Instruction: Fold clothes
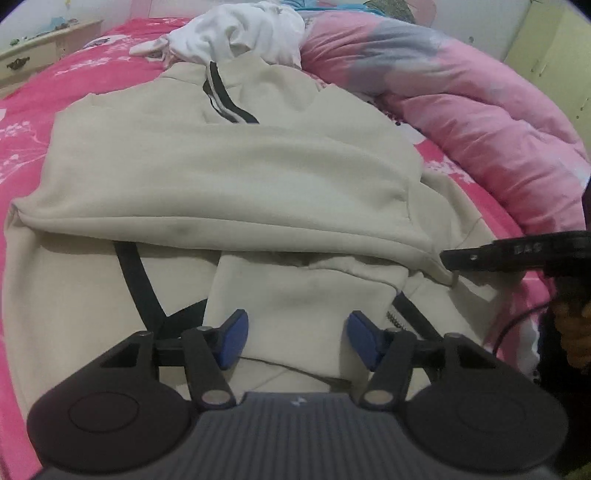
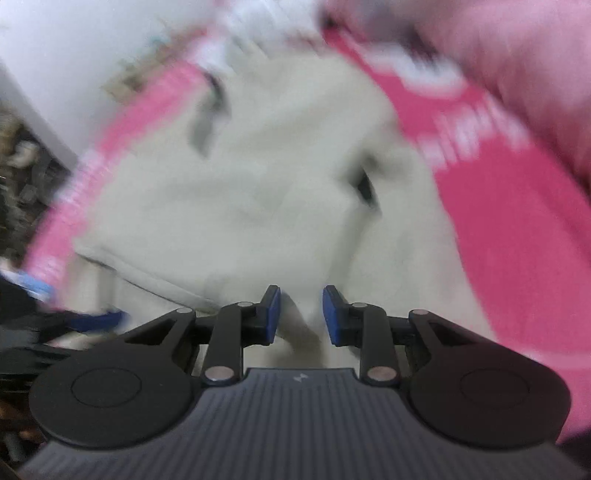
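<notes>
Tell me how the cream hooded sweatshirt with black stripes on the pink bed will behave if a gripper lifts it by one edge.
The cream hooded sweatshirt looks floppy: it lies in soft rolled folds, so it would probably sag and unfold. Its thick fleece suggests some weight. The matte fabric seems unlikely to slip from the left gripper pads.

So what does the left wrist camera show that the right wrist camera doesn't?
Only the left wrist view shows the black stripes on the cream garment, the white clothes pile, the pink duvet, a dresser, and the open left gripper over the fabric. Only the right wrist view, heavily blurred, shows the right gripper from behind, open with cream fabric between the fingers, and dark clutter at the left edge. Both show the cream garment and the pink bedsheet.
</notes>
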`<action>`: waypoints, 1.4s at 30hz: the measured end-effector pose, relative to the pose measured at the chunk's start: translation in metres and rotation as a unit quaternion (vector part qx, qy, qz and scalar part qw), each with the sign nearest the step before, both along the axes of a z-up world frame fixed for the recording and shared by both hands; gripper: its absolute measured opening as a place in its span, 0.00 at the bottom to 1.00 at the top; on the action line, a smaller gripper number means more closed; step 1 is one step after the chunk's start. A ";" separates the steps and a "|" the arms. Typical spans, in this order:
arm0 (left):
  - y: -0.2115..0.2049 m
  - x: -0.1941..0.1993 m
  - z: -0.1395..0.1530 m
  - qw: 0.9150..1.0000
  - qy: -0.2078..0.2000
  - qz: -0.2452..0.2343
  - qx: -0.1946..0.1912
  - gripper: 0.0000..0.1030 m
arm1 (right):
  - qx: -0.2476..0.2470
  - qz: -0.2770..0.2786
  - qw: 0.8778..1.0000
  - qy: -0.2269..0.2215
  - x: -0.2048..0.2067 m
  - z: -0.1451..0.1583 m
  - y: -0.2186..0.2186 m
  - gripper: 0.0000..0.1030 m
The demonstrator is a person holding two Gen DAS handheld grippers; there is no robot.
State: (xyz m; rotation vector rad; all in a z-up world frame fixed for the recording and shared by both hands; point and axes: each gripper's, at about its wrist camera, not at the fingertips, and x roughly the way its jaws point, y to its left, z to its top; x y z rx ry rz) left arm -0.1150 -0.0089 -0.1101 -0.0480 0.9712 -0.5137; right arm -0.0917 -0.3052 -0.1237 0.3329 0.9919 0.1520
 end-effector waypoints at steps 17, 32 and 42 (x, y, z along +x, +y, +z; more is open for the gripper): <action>0.010 0.021 0.030 0.998 -0.006 0.027 -0.057 0.60 | -0.080 -0.074 0.994 -0.013 -0.010 0.034 -0.056 0.26; 0.024 0.194 0.085 0.986 -0.143 0.078 -0.044 0.74 | -0.051 0.162 0.970 -0.176 0.155 0.094 0.038 0.28; 0.030 0.357 0.035 0.994 -0.110 0.026 -0.002 0.79 | -0.045 0.241 0.958 -0.146 0.346 0.061 0.050 0.38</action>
